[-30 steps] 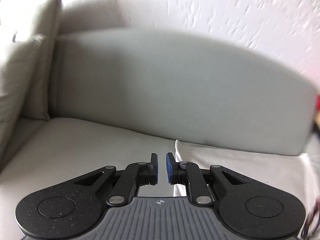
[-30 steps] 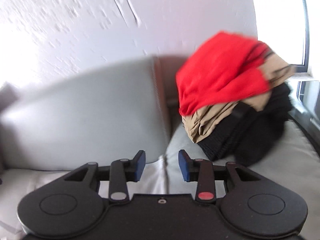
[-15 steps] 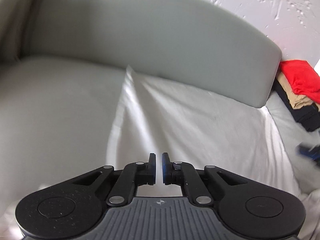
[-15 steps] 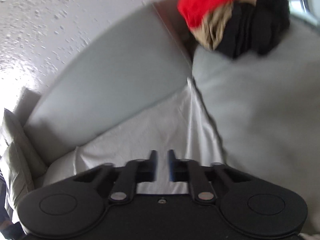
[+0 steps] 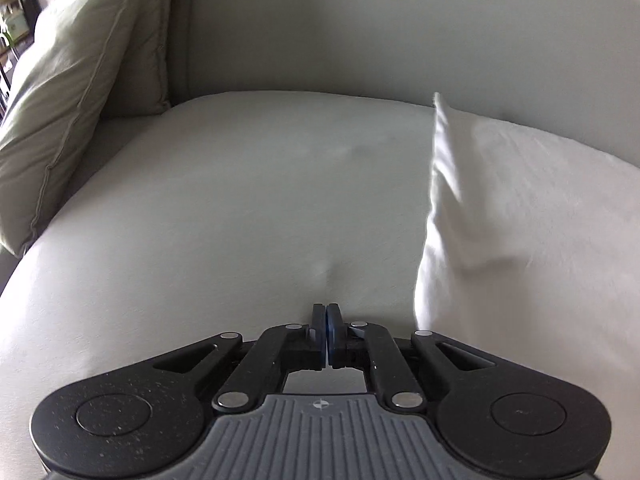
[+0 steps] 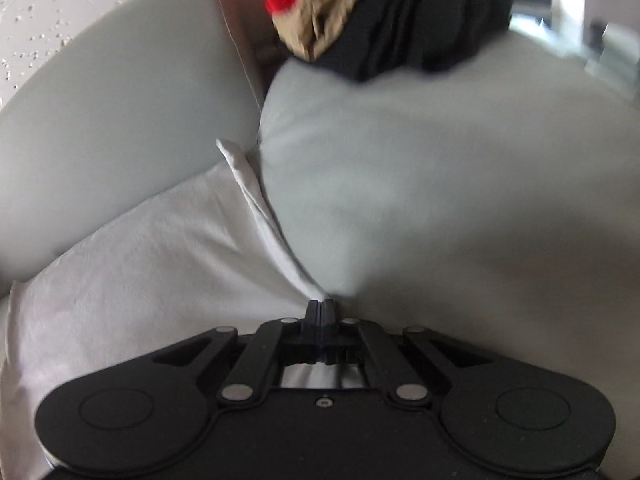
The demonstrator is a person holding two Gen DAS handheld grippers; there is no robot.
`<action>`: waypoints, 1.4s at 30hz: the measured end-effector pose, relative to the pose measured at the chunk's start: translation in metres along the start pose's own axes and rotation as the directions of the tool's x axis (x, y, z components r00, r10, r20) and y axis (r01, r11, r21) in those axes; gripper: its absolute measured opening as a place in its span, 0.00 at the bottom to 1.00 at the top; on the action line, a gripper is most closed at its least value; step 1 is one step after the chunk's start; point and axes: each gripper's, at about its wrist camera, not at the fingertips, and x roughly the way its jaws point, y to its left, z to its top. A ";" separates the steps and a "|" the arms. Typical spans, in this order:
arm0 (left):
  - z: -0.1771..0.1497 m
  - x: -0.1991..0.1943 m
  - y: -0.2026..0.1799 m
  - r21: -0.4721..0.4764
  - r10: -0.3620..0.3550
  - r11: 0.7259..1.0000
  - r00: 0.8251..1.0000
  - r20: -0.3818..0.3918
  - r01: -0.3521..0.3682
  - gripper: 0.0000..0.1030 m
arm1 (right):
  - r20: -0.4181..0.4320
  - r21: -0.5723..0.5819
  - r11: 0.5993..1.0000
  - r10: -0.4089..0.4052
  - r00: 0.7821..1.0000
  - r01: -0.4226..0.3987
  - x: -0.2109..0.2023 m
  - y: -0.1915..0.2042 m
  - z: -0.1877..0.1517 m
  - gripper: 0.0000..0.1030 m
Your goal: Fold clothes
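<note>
The white garment (image 6: 132,240) is spread on the sofa seat (image 5: 224,200); its edge is pinched at the closed tips of the right hand-held gripper (image 6: 321,305). The left hand-held gripper (image 5: 327,309) is closed on nothing, with the garment to its right. Piled clothes (image 6: 360,12) lie far ahead.

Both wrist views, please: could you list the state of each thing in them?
Left gripper: shut, nothing between its pads.
Right gripper: shut on the white cloth's edge.
White cloth garment: spread on the grey sofa seat.
Pile of red, tan and black clothes: heaped, unfolded.
Grey-green cushion: leaning.
</note>
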 end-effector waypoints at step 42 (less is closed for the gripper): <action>-0.159 -0.166 -0.064 0.287 -0.256 0.919 0.963 -0.086 0.270 0.22 | -0.272 -0.098 0.938 0.296 0.915 -0.333 -0.170 -0.049 -0.142 0.15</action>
